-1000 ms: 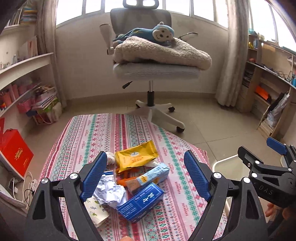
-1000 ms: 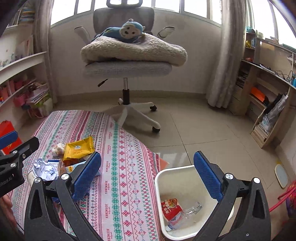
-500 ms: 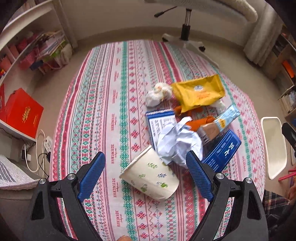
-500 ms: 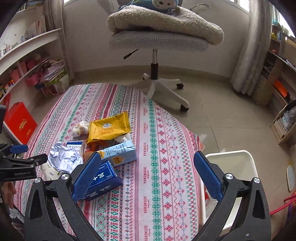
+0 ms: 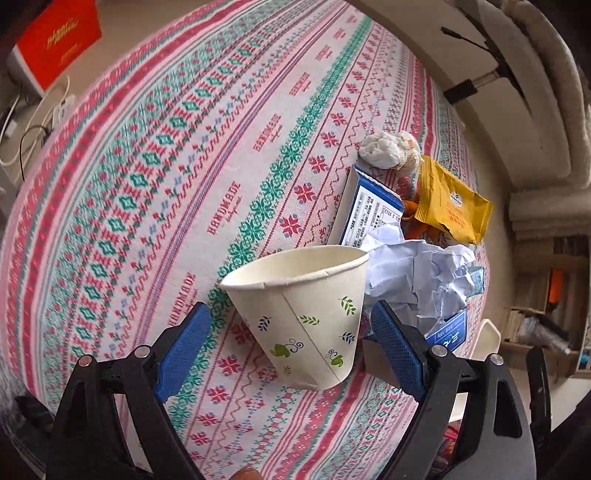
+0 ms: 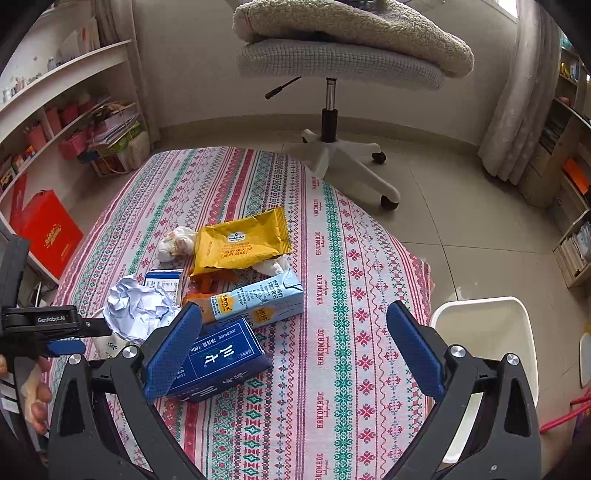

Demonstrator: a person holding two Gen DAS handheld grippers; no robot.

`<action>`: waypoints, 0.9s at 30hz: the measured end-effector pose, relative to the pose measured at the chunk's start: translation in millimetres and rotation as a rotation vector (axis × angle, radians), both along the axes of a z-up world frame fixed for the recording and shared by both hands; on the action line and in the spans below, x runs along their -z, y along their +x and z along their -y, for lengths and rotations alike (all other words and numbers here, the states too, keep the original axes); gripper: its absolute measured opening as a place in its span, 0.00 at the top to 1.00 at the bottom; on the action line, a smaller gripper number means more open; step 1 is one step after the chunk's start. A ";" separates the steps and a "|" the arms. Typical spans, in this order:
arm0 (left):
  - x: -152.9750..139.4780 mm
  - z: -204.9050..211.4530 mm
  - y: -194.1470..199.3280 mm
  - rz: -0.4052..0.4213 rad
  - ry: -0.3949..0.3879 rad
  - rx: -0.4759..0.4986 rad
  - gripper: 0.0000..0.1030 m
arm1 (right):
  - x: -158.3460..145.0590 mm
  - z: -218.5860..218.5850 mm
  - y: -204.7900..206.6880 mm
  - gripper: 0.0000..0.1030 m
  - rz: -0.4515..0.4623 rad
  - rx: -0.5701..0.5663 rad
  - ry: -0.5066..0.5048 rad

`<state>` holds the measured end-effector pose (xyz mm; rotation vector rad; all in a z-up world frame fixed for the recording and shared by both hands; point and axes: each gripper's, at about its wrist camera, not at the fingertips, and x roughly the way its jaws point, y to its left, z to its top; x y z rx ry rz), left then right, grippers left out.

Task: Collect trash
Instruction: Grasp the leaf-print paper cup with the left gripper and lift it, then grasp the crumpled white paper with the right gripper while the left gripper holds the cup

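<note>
Left wrist view: the left gripper [image 5: 288, 341] hangs spread wide around the paper cup [image 5: 301, 317], which lies on its side against the crumpled paper [image 5: 417, 277] — pads clear of its walls. Squeezing hard would likely crush the thin cup or squirt it sideways.

Right wrist view: the right gripper [image 6: 293, 349] is spread, empty, near the blue box [image 6: 221, 360]; the white bin [image 6: 484, 332] sits beyond the table's edge — a long carry.

I'm working in a home, a lived-in study or bedroom: a table under a patterned cloth [image 6: 343, 258], an office chair [image 6: 332, 70] piled with a blanket [image 6: 354, 26], cluttered shelves [image 6: 66, 122], curtain [image 6: 517, 103], tiled floor [image 6: 461, 206].
</note>
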<state>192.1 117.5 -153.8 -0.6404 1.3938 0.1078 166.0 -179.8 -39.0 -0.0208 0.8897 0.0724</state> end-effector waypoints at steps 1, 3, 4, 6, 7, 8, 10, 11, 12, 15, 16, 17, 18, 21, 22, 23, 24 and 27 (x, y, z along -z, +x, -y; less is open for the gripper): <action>4.4 3.4 0.9 -0.006 -0.005 -0.007 0.16 | -0.5 0.7 0.0 0.07 0.002 -0.004 0.006; 14.0 10.5 2.2 -0.023 -0.024 -0.013 0.17 | -2.0 0.7 0.1 0.07 0.008 -0.012 0.017; 17.8 12.7 2.3 -0.028 -0.047 -0.021 0.24 | -2.1 -0.5 0.1 0.07 0.011 -0.019 0.021; 20.0 15.1 0.1 -0.031 -0.083 -0.018 0.33 | -1.8 -4.9 0.6 0.07 0.013 -0.037 0.028; 16.8 15.4 -1.5 -0.019 -0.083 -0.014 0.36 | -0.9 -8.5 0.9 0.07 0.010 -0.054 0.031; 10.4 14.8 -4.3 0.002 -0.067 -0.009 0.37 | 0.5 -12.9 0.7 0.07 0.006 -0.072 0.030; -7.8 11.5 -11.0 0.063 -0.021 0.000 0.38 | 4.8 -24.4 -1.0 0.07 0.002 -0.120 0.017; -18.6 9.5 -14.9 0.096 0.008 0.007 0.38 | 7.1 -31.1 -2.6 0.07 0.002 -0.147 0.007; -29.7 7.7 -19.3 0.129 0.042 0.015 0.38 | 9.4 -38.8 -4.3 0.07 0.000 -0.177 0.000; -63.0 1.0 -34.0 0.228 0.159 0.025 0.38 | 17.5 -65.7 -10.0 0.07 -0.009 -0.275 -0.018; -71.9 -5.3 -37.8 0.258 0.190 0.024 0.38 | 20.6 -75.7 -10.9 0.07 -0.019 -0.305 -0.021; -80.4 -9.8 -40.1 0.283 0.214 0.021 0.38 | 24.2 -86.5 -11.4 0.07 -0.027 -0.335 -0.026; -87.6 -13.0 -43.0 0.303 0.230 0.018 0.38 | 27.9 -97.8 -11.4 0.07 -0.027 -0.361 -0.037; -101.4 -34.9 -51.9 0.338 0.241 0.002 0.38 | 33.6 -124.2 -8.4 0.07 -0.017 -0.392 -0.079; -103.5 -42.7 -56.2 0.344 0.239 -0.002 0.38 | 35.2 -130.6 -5.3 0.07 -0.026 -0.393 -0.081; -101.8 -50.1 -58.5 0.348 0.236 -0.007 0.38 | 36.2 -135.0 -2.4 0.07 -0.036 -0.394 -0.077; -101.5 -55.1 -60.7 0.352 0.232 -0.010 0.38 | 37.6 -139.3 0.8 0.07 -0.046 -0.392 -0.078; -105.7 -61.1 -63.4 0.360 0.227 -0.011 0.38 | 45.7 -150.5 11.1 0.14 -0.087 -0.391 -0.099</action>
